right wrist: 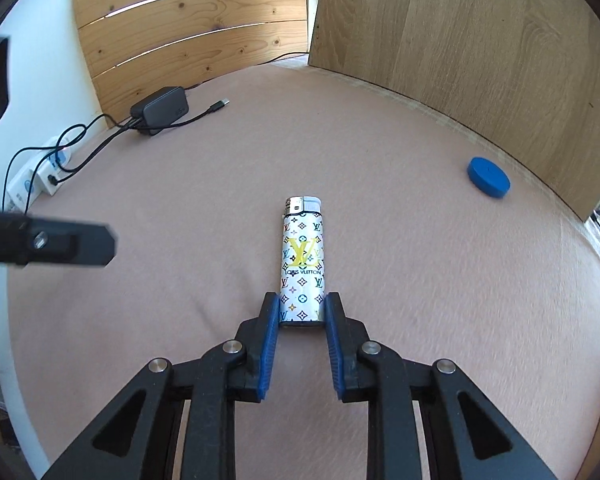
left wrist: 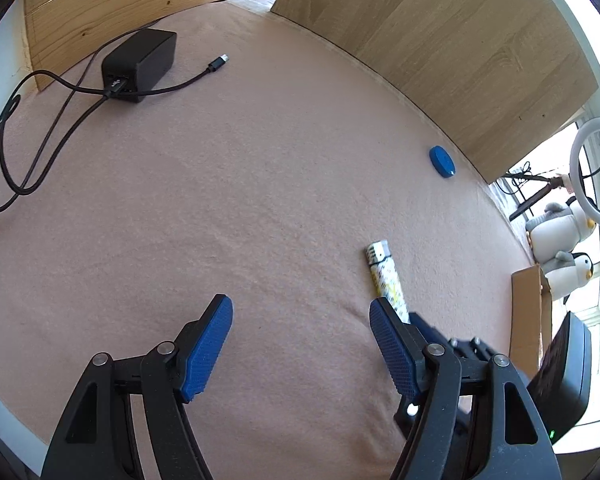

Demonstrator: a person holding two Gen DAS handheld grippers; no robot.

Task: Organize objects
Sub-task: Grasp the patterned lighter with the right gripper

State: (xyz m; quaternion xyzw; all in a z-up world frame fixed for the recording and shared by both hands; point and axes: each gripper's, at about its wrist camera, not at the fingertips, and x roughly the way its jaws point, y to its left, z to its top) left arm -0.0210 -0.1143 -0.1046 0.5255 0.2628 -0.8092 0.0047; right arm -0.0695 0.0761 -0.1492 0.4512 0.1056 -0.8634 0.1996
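**Lighter pinched at its base, other tongs waiting empty**

The right tongs (right wrist: 301,312) are closing on the base of the patterned lighter (right wrist: 302,258), pads pressing both sides, the metal head pointing away toward the worktop's far edge. Gripping low is probably leaving the body free for setting down. The left tongs (left wrist: 300,340) are hanging wide apart, holding nothing, just beside the lighter. A blue cap (right wrist: 488,178) is lying near the right edge by the wooden panel (right wrist: 459,40); a black charger (right wrist: 160,110) is sitting at the far left corner.

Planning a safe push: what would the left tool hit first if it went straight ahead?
Probably nothing soon: the open left tool faces bare pink cloth. The charger sits far off to its left; depth is uncertain.
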